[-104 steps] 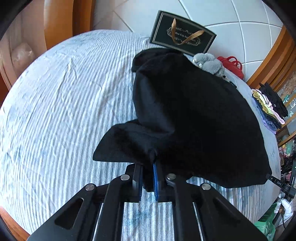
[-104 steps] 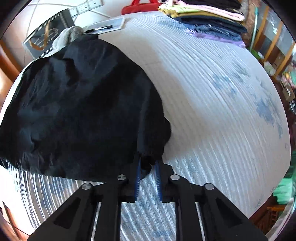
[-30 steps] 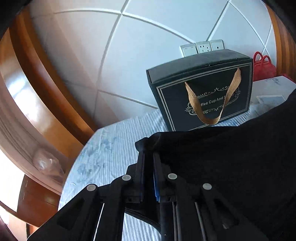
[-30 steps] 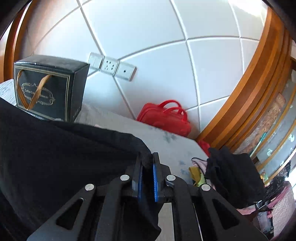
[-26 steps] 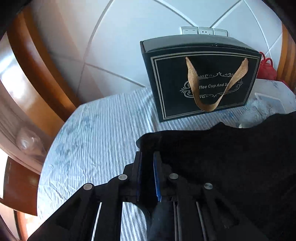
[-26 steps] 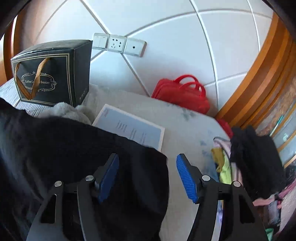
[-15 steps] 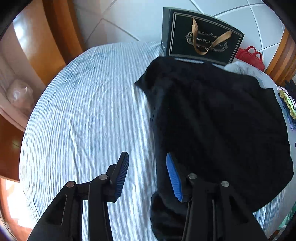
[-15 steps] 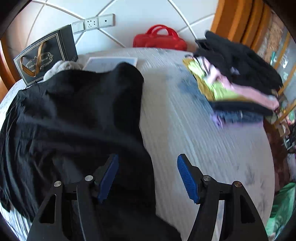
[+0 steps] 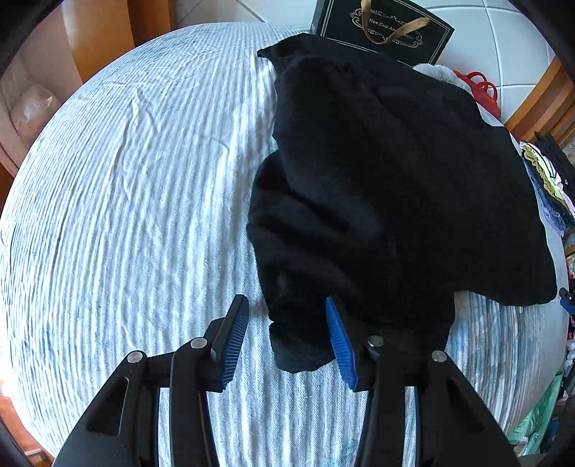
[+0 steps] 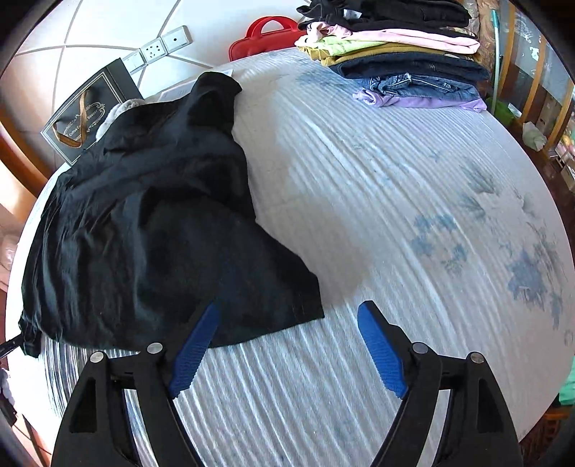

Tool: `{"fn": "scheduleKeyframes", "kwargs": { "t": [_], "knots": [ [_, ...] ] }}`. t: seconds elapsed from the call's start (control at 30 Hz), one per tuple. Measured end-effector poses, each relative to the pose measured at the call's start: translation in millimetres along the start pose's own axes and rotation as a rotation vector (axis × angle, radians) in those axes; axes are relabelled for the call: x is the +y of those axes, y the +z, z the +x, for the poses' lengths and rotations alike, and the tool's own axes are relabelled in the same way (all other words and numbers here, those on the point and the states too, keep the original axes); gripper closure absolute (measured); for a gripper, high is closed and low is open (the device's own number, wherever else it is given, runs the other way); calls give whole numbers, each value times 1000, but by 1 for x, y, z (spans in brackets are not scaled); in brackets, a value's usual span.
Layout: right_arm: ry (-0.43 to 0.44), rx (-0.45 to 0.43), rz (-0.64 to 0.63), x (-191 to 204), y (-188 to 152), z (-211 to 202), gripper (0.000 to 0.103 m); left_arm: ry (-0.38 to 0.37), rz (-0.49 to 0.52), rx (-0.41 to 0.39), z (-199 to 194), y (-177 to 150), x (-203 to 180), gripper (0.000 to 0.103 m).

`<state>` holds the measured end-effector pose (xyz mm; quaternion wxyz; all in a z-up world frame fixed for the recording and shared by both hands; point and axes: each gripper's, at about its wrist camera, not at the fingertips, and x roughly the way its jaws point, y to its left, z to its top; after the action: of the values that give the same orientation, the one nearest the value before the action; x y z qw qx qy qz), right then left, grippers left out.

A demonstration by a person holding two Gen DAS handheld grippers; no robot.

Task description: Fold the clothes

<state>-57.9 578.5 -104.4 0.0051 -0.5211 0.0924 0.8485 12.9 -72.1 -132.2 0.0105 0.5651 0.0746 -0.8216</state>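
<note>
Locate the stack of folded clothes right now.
In the right wrist view, the stack of folded clothes sits at the bed's far right edge, right of the red bag.

Black garment (image 9: pixel 388 186) (image 10: pixel 143 222) – dark, soft-looking fabric, lying loose and rumpled on the striped bed sheet (image 9: pixel 125 201), not yet a neat fold. Far end touches the black gift bag (image 9: pixel 384 28) by the wall. Near edge bunches into a thick roll on one side, a flat hemmed corner on the other – both resting on the sheet.
</note>
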Motion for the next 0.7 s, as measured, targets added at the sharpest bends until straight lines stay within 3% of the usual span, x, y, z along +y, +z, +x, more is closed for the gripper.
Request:
{"fn": "scheduleKeyframes", "kwargs": {
  "t": [0.17,0.3,0.33,0.37,0.43,0.47,0.6,0.7],
  "knots": [
    [-23,-20,12,-4,-2,9,17,15,32,-18,6,2,-25,52],
    [-24,10,47,-3,7,27,16,32,58,-26,8,-1,-50,54],
    [-62,7,29,6,8,27,32,28,68,-24,8,-1,-57,60],
    [-103,9,-2,16,9,27,57,8,73,-15,7,-2,-63,83],
    [-163,29,-94,41,9,28,86,-10,92,-9,4,-4,-77,92],
    [-177,35,-130,51,9,28,94,-7,105,-14,2,-4,-82,94],
    [-224,-37,-182,71,7,-5,95,10,116,-105,-35,-2,-86,95],
    [-196,-93,-139,62,-1,-50,96,-11,98,-154,-69,-6,-74,95]
  ]
}}
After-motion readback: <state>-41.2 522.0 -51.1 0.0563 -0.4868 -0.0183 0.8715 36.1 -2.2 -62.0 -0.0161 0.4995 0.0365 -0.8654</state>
